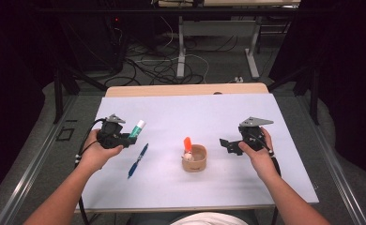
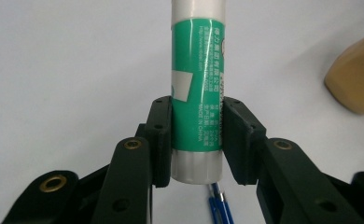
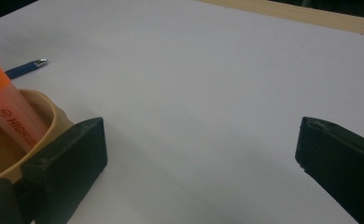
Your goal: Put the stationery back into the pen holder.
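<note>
From the high view, the left claw (image 1: 125, 138) is clenched on a green glue stick (image 1: 137, 129), held just above the white table (image 1: 228, 117) at its left side. The stick's long axis runs away from the hand, its white cap up and toward the far right. The tan cup (image 1: 194, 158) with an orange highlighter (image 1: 187, 144) in it stands to the right of the stick, beyond a blue pen (image 1: 138, 161) that lies flat between them. The right claw (image 1: 228, 145) waits just right of the cup, nearer to it than the left.

In the left gripper view, both pads press the glue stick (image 2: 196, 93) near its base; the cup (image 2: 355, 77) shows off to the right, the pen (image 2: 220, 205) below.

In the right gripper view, the right claw's jaws stand wide apart, released, with nothing between them. The cup (image 3: 54, 114) sits just behind one jaw at the left, the highlighter (image 3: 7, 107) leaning in it.
</note>
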